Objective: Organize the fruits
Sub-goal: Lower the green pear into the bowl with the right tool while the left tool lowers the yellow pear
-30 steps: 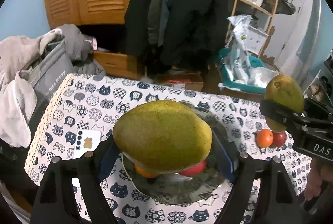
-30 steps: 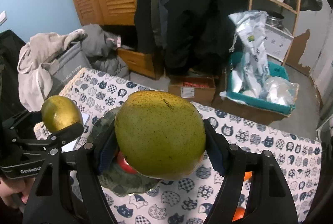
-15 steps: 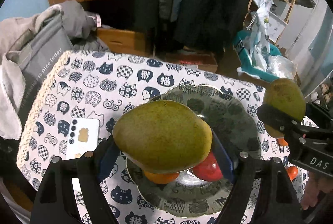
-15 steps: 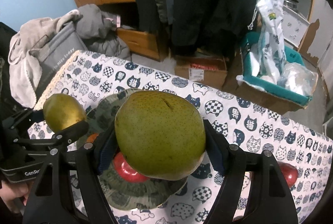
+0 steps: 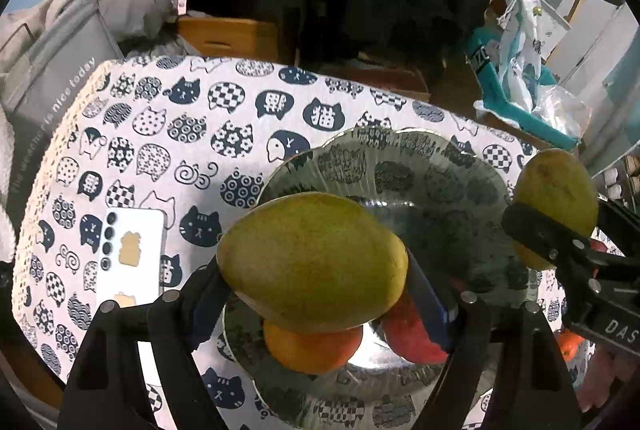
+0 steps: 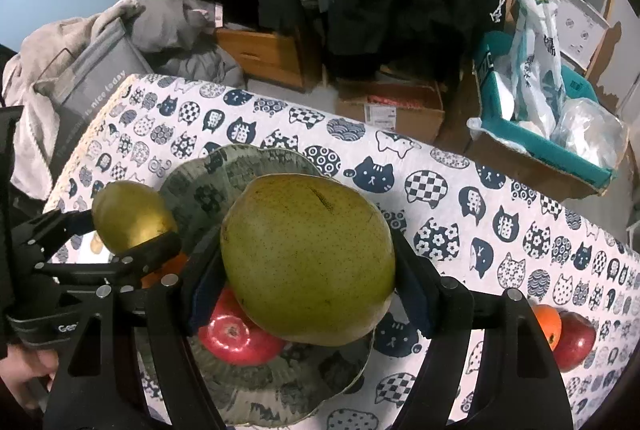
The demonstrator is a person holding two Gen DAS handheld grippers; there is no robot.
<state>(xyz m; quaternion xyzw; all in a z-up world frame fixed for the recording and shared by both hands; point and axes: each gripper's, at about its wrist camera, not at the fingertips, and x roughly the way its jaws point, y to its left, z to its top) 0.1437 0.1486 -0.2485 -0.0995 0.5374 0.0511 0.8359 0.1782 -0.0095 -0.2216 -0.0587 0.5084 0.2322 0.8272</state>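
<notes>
A glass plate (image 5: pixel 420 166) is sitting directly under both pairs of tongs, already carrying an orange (image 5: pixel 312 348) and a red apple (image 5: pixel 412 330), which are lying just beneath the left gripper (image 5: pixel 314 270) and its load. A white phone (image 5: pixel 130 254) is lying flat on the cloth to the left of those tongs, well clear of the plate. Off to the right of the right gripper (image 6: pixel 306 270), another orange (image 6: pixel 550 324) and another red apple (image 6: pixel 576 340) are touching each other on the cloth, outside the plate.

The table is wearing a white cloth with cat faces (image 6: pixel 460 190). Beyond its far edge, grey bags and clothes, dark coats, a wooden louvred cupboard, a cardboard box and a teal crate of plastic bags are crowding the room.

The left gripper is clamping a green mango (image 5: pixel 314 262) lengthwise between its pads, hanging just above the orange in the plate. The right gripper is clamping a rounder green mango (image 6: pixel 308 258) the same way, hovering over the plate's near side above the red apple. Each pair of tongs is showing at the side of the other's view.
</notes>
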